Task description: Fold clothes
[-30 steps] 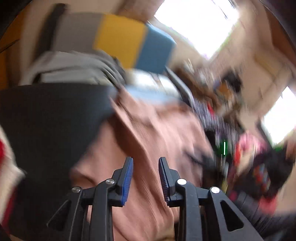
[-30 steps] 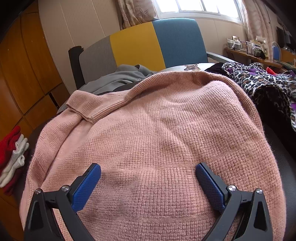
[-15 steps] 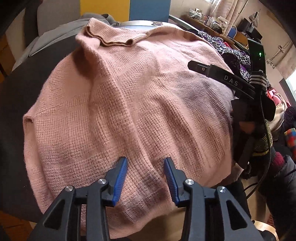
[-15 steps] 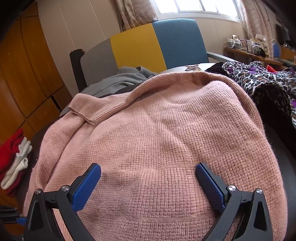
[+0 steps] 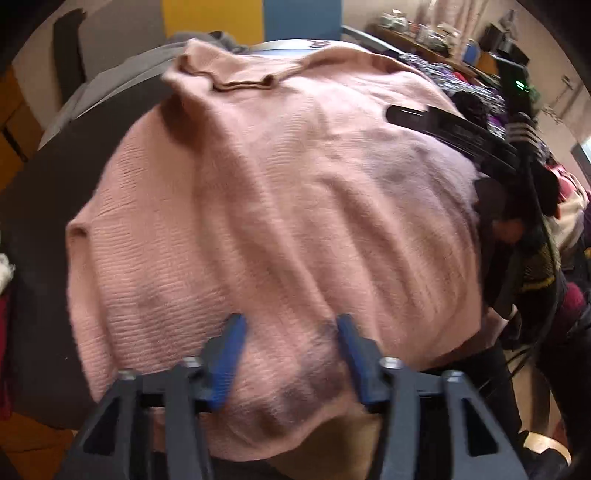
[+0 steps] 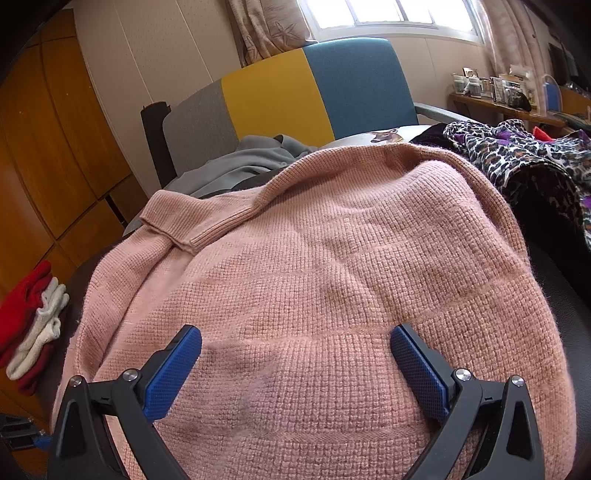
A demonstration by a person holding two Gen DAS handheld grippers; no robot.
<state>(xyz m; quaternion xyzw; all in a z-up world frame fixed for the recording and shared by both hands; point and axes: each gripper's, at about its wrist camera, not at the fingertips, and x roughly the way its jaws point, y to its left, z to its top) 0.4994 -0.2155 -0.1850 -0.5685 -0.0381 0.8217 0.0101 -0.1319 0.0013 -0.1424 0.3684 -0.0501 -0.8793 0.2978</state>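
Knitwear fills both views: a pink sweater [image 5: 280, 206] is spread over a dark tabletop [image 5: 40, 258], its collar [image 5: 236, 79] at the far end. In the left wrist view the left tool [image 5: 288, 347] is pointed steeply down over the near hem; its jaws have just been opening and now stand spread, with a bulge of the knit between the blue pads [image 5: 231, 354] but not pinched. Only this view shows the right tool's black body [image 5: 454, 129] reaching over the sweater's right edge, together with a hand [image 5: 506, 229] in a dark striped sleeve behind it. The picture is blurred.

The right wrist view is sharp. The right tool [image 6: 295, 358] is seen released, jaws wide, with the pads [image 6: 173, 369] close over the knit near the hem; whether they touch it cannot be told. Only here are shown a stack of red and white clothes [image 6: 29, 325] low at the left, a leopard-print garment [image 6: 517, 155] at the right of the sweater, and a grey garment [image 6: 236, 166] beyond the collar.

Behind the tabletop a chair back [image 6: 295, 96] in grey, yellow and blue is seen, then a pale wall, a curtained window [image 6: 388, 14], wooden panels [image 6: 40, 155] at the left and a cluttered shelf [image 6: 498, 92] at the right.
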